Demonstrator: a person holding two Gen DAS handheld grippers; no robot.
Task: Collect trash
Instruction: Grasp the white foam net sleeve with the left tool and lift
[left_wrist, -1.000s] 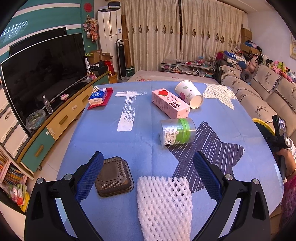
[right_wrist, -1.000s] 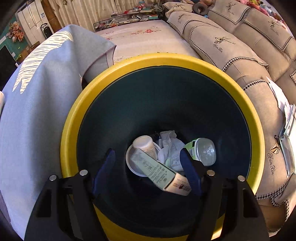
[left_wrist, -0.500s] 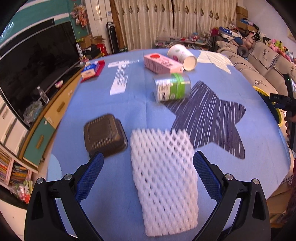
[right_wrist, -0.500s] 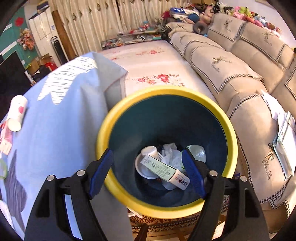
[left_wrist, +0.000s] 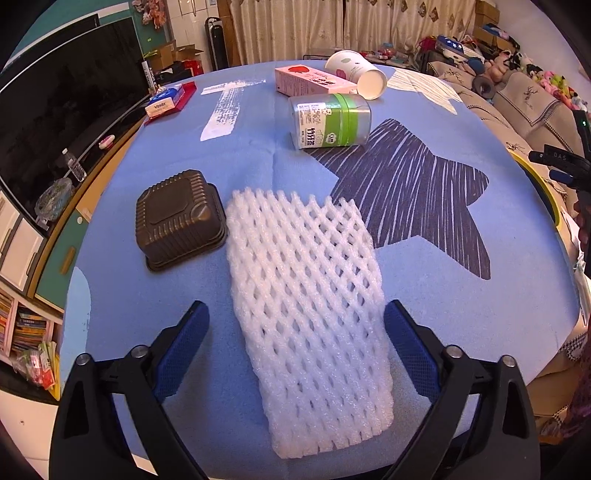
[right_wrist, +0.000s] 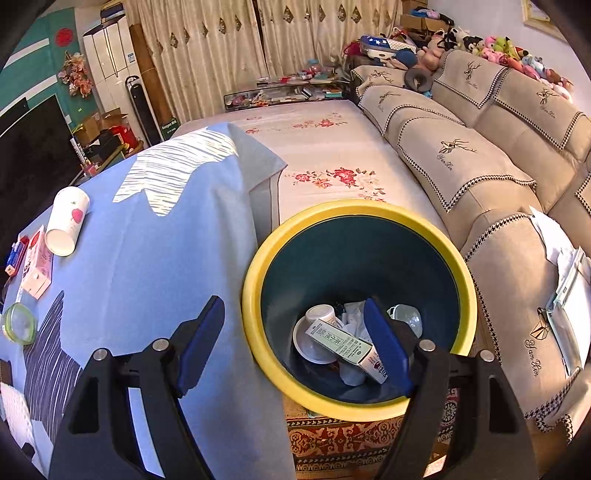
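Left hand-held gripper (left_wrist: 295, 325) astride one foam net (left_wrist: 306, 295); jaws closing.

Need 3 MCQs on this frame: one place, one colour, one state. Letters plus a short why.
1. Where does the white foam net lie?
A. in the bin
B. on the table between the left gripper fingers
C. on the sofa

2. What colour is the bin rim?
A. yellow
B. red
C. white

3. How is the paper cup placed?
A. upright
B. stacked on the tin
C. on its side

Key: 1 B, the net sits on the blue cloth with a finger on each side. 2 A, a yellow ring tops the dark bin. 3 C, its open mouth faces sideways.
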